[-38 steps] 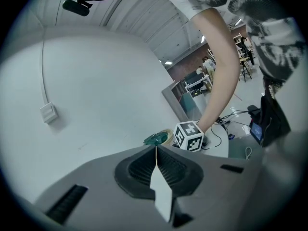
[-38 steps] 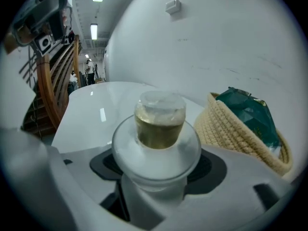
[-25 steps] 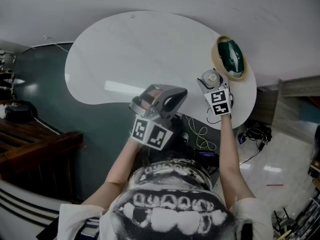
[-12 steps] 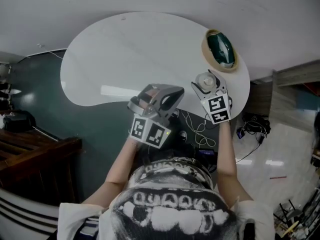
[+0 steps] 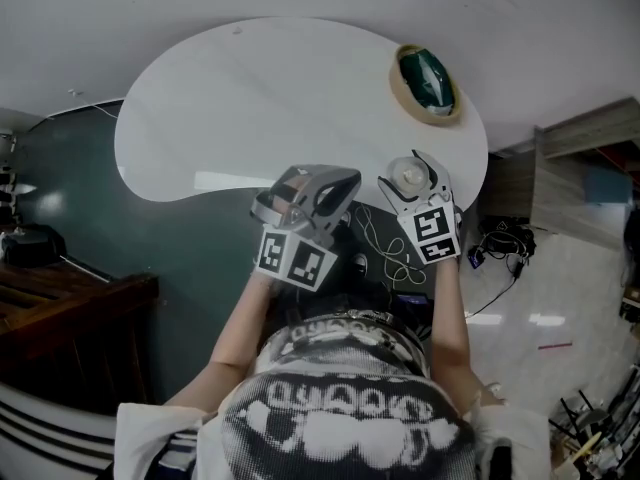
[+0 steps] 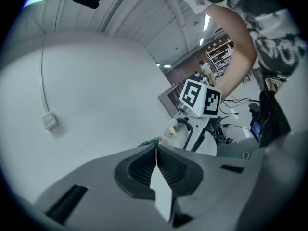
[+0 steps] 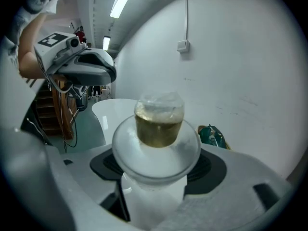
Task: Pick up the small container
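The small container (image 7: pixel 159 121) is a clear jar with yellowish liquid and a wide white disc round it. My right gripper (image 7: pixel 155 177) is shut on it and holds it in the air. In the head view the small container (image 5: pixel 410 175) sits in the right gripper (image 5: pixel 412 183) just off the white table's near right edge. The left gripper (image 5: pixel 345 181) hovers beside it on the left, jaws pressed together with nothing between them. From the left gripper view, its shut jaws (image 6: pixel 155 160) point toward the container (image 6: pixel 175 132).
A white kidney-shaped table (image 5: pixel 250 98) spreads ahead. A tan ring holding a green object (image 5: pixel 427 81) rests at its far right end. Cables (image 5: pixel 385 253) lie on the floor below my hands. Dark wooden furniture (image 5: pixel 60 308) stands at the left.
The right gripper, still holding the container, has drawn back from the tan ring toward the person. The left gripper has stayed shut and has hardly moved.
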Available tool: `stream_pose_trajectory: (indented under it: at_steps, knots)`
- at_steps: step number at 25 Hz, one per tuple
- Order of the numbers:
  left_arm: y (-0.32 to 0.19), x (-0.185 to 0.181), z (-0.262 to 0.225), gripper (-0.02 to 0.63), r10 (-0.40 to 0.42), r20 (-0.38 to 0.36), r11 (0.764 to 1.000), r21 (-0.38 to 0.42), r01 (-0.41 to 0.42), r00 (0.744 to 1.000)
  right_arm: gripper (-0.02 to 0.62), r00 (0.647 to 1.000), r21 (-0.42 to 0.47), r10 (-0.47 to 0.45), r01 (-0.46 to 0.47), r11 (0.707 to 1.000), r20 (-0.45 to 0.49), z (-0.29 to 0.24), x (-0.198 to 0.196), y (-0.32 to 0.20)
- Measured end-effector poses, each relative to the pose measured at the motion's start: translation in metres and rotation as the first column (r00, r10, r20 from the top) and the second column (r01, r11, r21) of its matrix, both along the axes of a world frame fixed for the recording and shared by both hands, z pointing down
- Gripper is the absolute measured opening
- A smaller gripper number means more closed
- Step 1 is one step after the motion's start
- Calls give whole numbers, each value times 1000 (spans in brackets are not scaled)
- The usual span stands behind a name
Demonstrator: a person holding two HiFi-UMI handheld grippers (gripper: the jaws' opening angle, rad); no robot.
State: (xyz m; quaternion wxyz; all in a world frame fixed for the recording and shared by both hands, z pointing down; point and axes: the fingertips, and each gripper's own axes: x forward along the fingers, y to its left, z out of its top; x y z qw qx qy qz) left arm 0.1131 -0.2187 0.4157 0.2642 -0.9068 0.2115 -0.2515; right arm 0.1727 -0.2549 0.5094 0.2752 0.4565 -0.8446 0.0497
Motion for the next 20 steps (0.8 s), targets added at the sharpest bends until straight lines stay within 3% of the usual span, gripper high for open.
stream_pose_trajectory:
  at_steps: [20]
  knots:
    - [97, -7, -2, 5, -81, -14, 997, 12, 81, 997, 342, 996, 30, -90, 90, 996, 20, -24, -17, 122]
